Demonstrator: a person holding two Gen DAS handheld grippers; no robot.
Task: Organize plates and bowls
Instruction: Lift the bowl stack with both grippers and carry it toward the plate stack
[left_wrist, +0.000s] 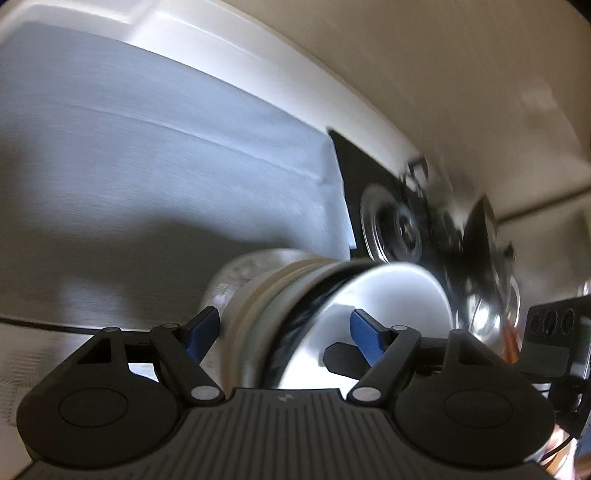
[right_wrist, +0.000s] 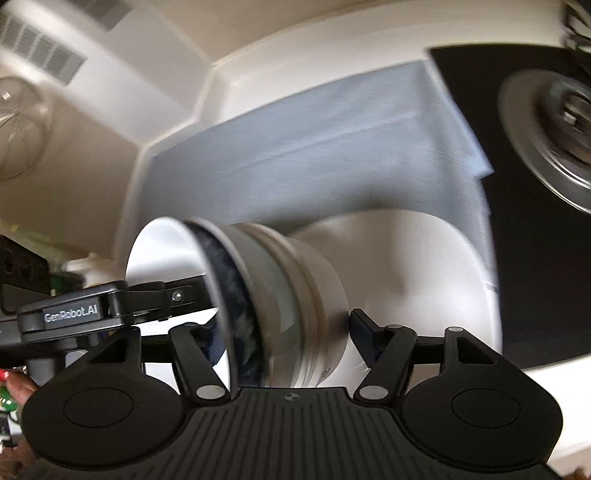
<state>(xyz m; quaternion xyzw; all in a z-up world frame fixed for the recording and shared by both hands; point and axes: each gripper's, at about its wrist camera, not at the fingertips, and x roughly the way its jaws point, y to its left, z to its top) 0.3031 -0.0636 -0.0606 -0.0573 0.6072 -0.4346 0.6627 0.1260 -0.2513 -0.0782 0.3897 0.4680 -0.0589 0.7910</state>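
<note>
A stack of nested bowls (left_wrist: 295, 314), white and grey with a dark blue one inside, is held between both grippers above a grey cloth. My left gripper (left_wrist: 284, 330) is shut across the stack, one blue pad on its base and one inside the top white bowl. My right gripper (right_wrist: 284, 332) clamps the same bowl stack (right_wrist: 280, 295) from the opposite side. The left gripper also shows in the right wrist view (right_wrist: 110, 302). A large white plate (right_wrist: 424, 266) lies on the cloth behind the stack. Both views are tilted and blurred.
The grey cloth (left_wrist: 147, 166) covers a white counter (left_wrist: 258, 55). A black stovetop (right_wrist: 535, 258) with a silver burner (right_wrist: 546, 136) lies beside the cloth. The burner also shows in the left wrist view (left_wrist: 395, 229). A wall vent (right_wrist: 40, 48) is at the far left.
</note>
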